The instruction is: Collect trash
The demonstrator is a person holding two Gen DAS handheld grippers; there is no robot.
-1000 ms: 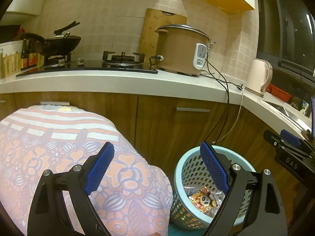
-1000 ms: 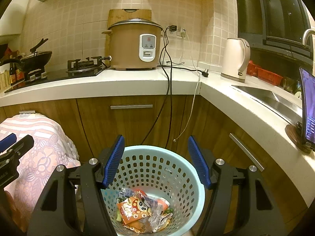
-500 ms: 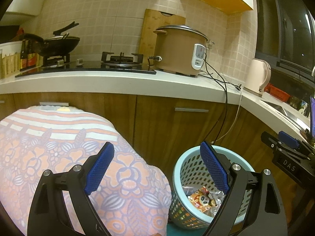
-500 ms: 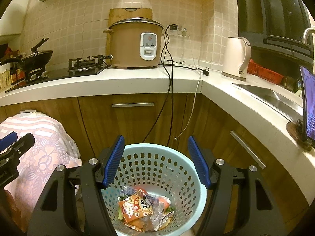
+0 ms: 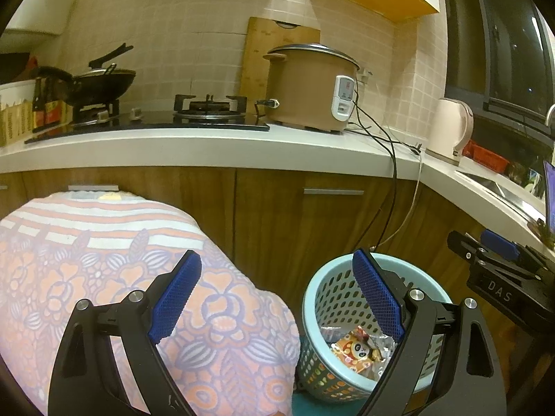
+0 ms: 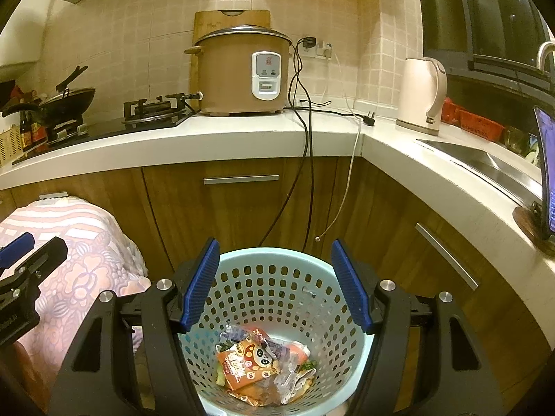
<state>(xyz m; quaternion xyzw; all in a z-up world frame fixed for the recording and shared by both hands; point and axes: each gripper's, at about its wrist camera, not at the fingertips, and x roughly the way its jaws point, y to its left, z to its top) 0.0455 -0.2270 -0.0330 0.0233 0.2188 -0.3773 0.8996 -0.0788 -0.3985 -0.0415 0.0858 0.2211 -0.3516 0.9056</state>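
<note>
From your left wrist camera, your left gripper (image 5: 277, 294) has its jaws spread wide with nothing between the blue pads; behind its left finger lies a floral, striped cloth (image 5: 104, 270) draped over something rounded, and behind its right finger stands the pale blue perforated basket (image 5: 326, 298) on the floor against the wooden cabinets (image 5: 270, 215). Snack wrappers (image 5: 357, 350) lie at the bottom of that basket. Your right gripper (image 5: 499, 270) shows at the right edge, off to the side of the basket. On the counter above sit a brown rice cooker (image 5: 308, 86), a gas hob (image 5: 208, 107), a wok (image 5: 100, 83) and a pale kettle (image 5: 451, 128). From your right wrist camera, your right gripper (image 6: 275, 287) hangs directly over the basket (image 6: 277, 260), jaws open and empty, its pads framing the rim. The orange panda-print wrapper (image 6: 249, 364) and other crumpled wrappers rest inside at the bottom. Your left gripper (image 6: 24, 260) pokes in at the left edge, over the cloth (image 6: 86, 242).
</note>
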